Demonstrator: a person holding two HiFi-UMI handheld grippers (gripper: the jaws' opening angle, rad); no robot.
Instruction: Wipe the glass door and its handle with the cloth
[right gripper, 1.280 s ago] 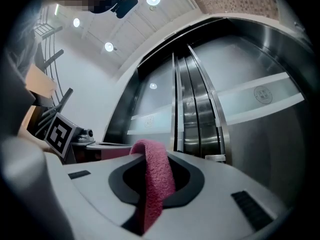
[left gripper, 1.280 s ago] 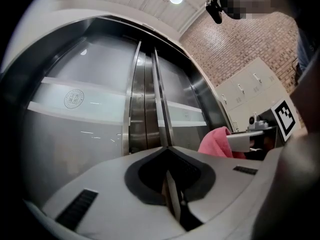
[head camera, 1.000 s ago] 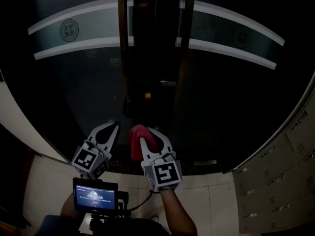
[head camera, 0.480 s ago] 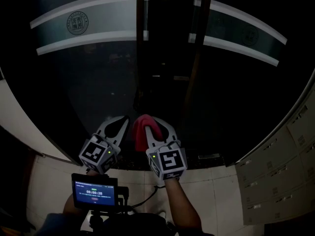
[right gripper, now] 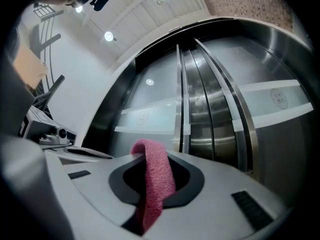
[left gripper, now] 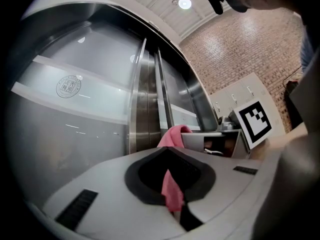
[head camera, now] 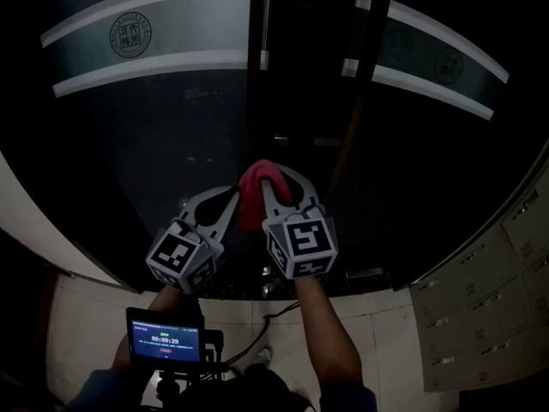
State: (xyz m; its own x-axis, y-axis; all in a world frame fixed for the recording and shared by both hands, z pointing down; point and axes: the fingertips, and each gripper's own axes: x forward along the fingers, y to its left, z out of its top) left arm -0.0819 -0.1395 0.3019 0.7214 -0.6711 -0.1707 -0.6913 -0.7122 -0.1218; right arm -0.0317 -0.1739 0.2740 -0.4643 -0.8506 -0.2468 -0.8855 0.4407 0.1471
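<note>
The big dark glass door [head camera: 154,144] fills most of the head view. Two white stripes [head camera: 154,63] curve across its upper part. A round stamp [head camera: 129,34] sits between them in the upper left of the frame. Tall metal bars [right gripper: 200,119] run up the middle of the door.

Grey lockers [head camera: 497,316] stand in the lower right of the frame. Pale floor tiles [head camera: 386,350] lie along the bottom, in front of the door.

The person's right arm [head camera: 330,342] reaches up from the bottom middle. The right claw [head camera: 280,172] is held up near the middle of the frame, close to the glass. It is squeezed tight on the pink cloth [head camera: 251,202]. The cloth bunches at the claw's tip and hangs down its left side.

The left claw [head camera: 233,194] is just to the left and a bit lower. Its tip is right beside the hanging cloth. Its jaws are closed. A thin pink strip shows in the dark hole between them. I cannot tell if the jaws pinch that strip or it just hangs behind them.

A small lit screen [head camera: 165,343] glows in the lower left of the frame.
</note>
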